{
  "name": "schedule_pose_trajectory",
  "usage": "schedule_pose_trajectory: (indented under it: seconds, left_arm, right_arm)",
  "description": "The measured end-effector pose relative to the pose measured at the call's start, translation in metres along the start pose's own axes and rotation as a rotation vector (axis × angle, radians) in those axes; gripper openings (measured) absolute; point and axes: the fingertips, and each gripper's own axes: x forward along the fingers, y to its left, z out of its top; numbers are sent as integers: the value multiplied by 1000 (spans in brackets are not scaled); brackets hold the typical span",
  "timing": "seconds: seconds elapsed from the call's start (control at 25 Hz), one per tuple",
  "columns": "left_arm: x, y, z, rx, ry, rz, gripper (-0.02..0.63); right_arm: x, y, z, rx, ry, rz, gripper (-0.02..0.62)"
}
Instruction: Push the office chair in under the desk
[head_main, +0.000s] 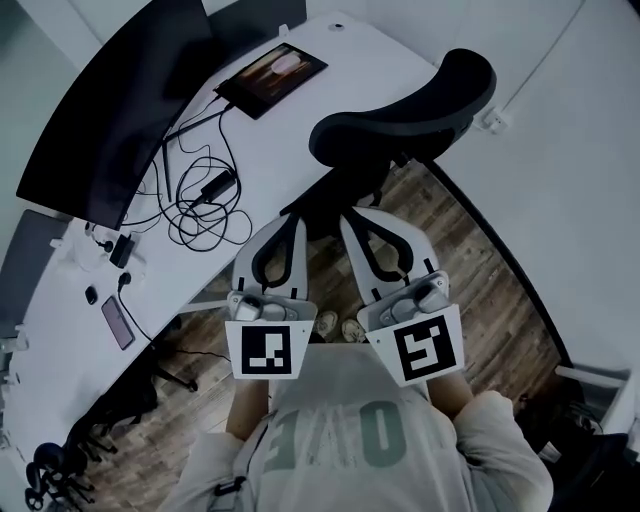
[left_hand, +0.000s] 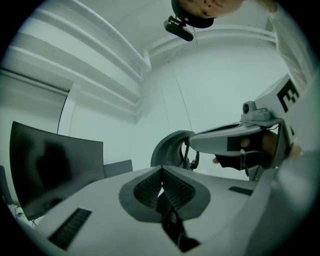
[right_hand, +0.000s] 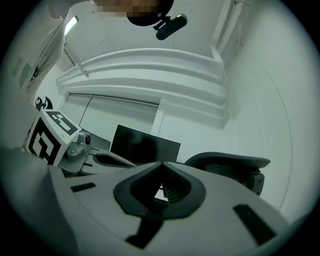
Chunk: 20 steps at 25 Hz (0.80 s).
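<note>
The black office chair (head_main: 410, 105) stands at the curved edge of the white desk (head_main: 300, 160), its mesh backrest towards me. Both grippers are held level and side by side just short of the backrest, touching nothing. My left gripper (head_main: 289, 220) is shut and empty; from its own view its jaws (left_hand: 161, 169) meet at the tips, with the chair's backrest (left_hand: 170, 147) beyond. My right gripper (head_main: 351, 213) is likewise shut with nothing in it; in the right gripper view the closed jaws (right_hand: 162, 164) point between the monitor and the chair (right_hand: 230, 162).
On the desk are a large dark monitor (head_main: 110, 110), a lit tablet (head_main: 272, 78), tangled cables (head_main: 205, 195) and a phone (head_main: 117, 322). Wooden floor (head_main: 470, 270) runs to the white wall on the right. Another chair's base (head_main: 60, 470) sits at lower left.
</note>
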Motion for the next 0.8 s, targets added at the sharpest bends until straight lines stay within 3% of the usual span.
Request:
schedule_pose_trajectory:
  seconds: [0.8]
  left_arm:
    - [-7, 21, 2, 8, 7, 46, 17]
  right_arm:
    - [12, -9, -4, 47, -3, 33, 20]
